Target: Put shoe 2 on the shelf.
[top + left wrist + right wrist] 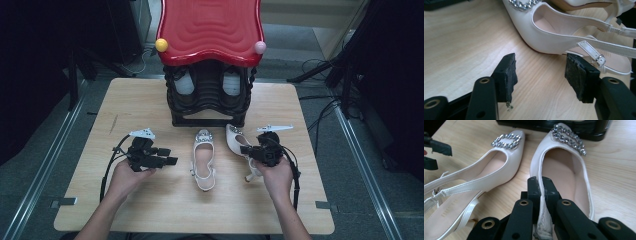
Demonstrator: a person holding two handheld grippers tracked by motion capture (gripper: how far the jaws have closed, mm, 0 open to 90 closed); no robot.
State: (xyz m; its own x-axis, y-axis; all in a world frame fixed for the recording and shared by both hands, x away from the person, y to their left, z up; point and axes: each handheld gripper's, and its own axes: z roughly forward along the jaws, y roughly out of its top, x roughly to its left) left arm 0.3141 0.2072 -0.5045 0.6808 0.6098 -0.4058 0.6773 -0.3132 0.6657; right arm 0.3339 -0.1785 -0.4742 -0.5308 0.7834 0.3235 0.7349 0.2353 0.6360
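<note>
Two white slingback heels with rhinestone buckles lie on the wooden table. The left shoe rests at mid-table, toe toward the rack. My left gripper is open just left of that shoe, with bare table between its pads. My right gripper is shut on the side wall of the right shoe, whose toe points at the rack.
A black shoe rack with a red wavy top stands at the table's far middle, holding white shoes inside. A yellow ball and a pink ball sit on its corners. Cables and stands surround the table.
</note>
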